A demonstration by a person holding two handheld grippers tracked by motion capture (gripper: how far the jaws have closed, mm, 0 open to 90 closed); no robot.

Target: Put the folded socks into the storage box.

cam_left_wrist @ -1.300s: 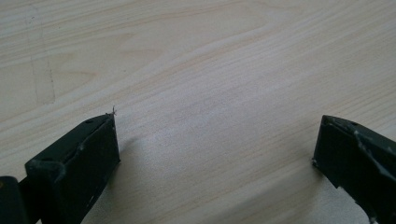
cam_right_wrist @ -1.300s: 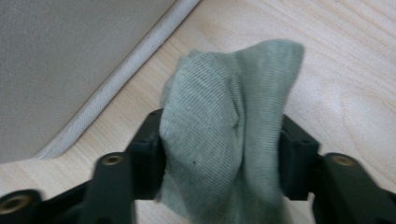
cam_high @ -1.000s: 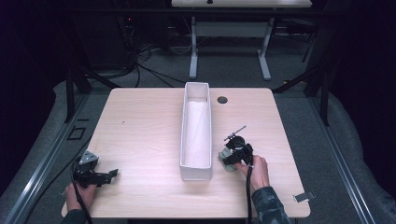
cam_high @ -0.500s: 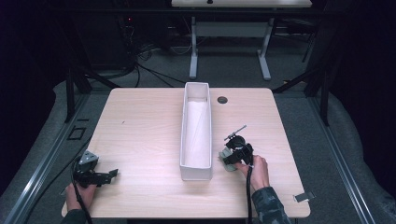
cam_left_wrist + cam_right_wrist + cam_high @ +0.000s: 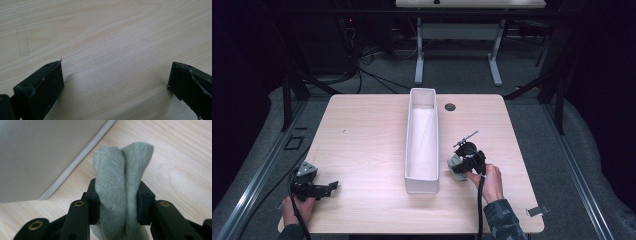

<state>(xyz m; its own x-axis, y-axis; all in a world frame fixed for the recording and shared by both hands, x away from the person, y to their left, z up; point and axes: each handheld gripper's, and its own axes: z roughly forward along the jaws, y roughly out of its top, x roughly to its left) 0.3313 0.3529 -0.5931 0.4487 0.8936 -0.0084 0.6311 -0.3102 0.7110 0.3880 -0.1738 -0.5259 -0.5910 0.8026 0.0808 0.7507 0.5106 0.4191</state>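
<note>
A folded grey-green cloth (image 5: 120, 185) is pinched between the jaws of my right gripper (image 5: 117, 195), which is shut on it. In the high view this cloth (image 5: 456, 166) sits at the table surface just right of the long white bin (image 5: 422, 137), with the right gripper (image 5: 464, 164) on it. My left gripper (image 5: 328, 187) rests at the table's front left corner, pointing right. Its jaws stand wide apart over bare wood, and the left gripper (image 5: 116, 75) holds nothing.
The white bin's near end wall (image 5: 50, 157) stands close to the left of the held cloth. A dark round grommet (image 5: 450, 107) sits in the tabletop behind the bin. Table legs and cables lie on the floor beyond the far edge.
</note>
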